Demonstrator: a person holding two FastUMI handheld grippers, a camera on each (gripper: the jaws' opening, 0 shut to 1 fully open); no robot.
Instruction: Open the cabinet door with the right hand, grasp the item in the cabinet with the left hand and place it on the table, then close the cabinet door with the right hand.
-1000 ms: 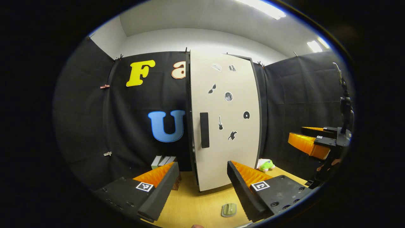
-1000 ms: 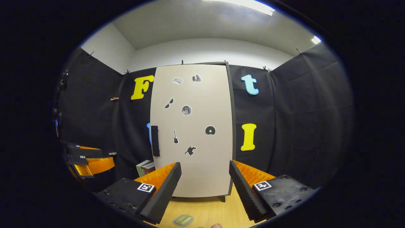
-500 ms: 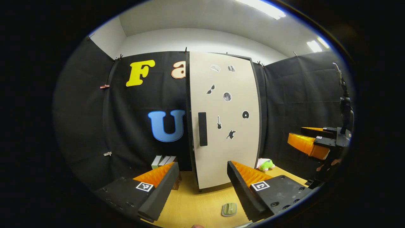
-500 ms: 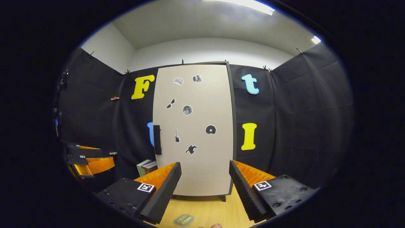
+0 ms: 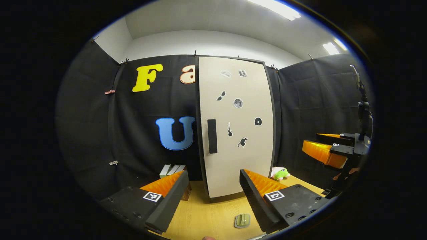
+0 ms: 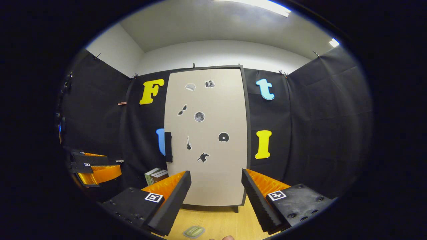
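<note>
Both fingers of the left hand-held gripper (image 5: 211, 195) are spread wide with nothing between them, above the light wooden desk (image 5: 206, 216). The right hand-held gripper (image 6: 216, 195) is likewise spread wide and empty. Just ahead, a small flat green oval item (image 5: 242, 220) lies on the desk. Beyond stands the tall beige cabinet door (image 6: 208, 133) with black stickers and a black vertical handle (image 6: 168, 151), closed. A green plush toy (image 5: 279, 173) sits right of the cabinet.
</note>
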